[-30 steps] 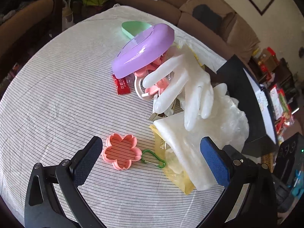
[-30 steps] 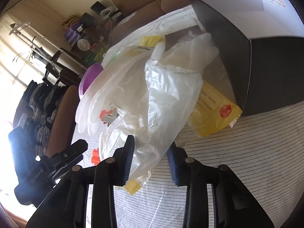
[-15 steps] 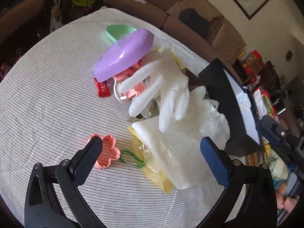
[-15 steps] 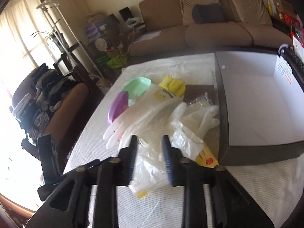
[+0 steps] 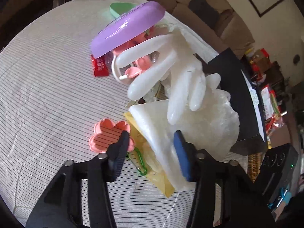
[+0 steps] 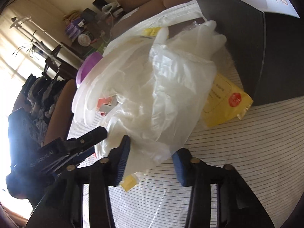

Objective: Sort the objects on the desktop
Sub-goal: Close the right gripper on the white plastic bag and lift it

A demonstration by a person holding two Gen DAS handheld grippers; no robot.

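Note:
A pile of white disposable gloves (image 5: 182, 87) lies on the striped tablecloth over yellow packets (image 5: 163, 186). My left gripper (image 5: 152, 148) is open, its jaws around the near cuff of the gloves beside a pink flower mould (image 5: 106, 136) and a green carabiner (image 5: 140, 161). My right gripper (image 6: 150, 150) is open, its jaws on either side of the gloves' (image 6: 161, 79) crumpled lower edge. The left gripper shows in the right wrist view (image 6: 83, 140). A purple lid (image 5: 127, 26) leans on the pile's far side.
A black open box (image 6: 266, 41) stands right of the gloves, also in the left wrist view (image 5: 239, 98). A red sachet (image 5: 99, 66), pink moulds (image 5: 140, 64) and a green dish (image 5: 119, 7) lie by the lid. A yellow packet (image 6: 226, 98) pokes out toward the box.
My left gripper's jaws have narrowed and moved in onto the glove cuff. My right gripper came back down close to the gloves with its jaws wider apart.

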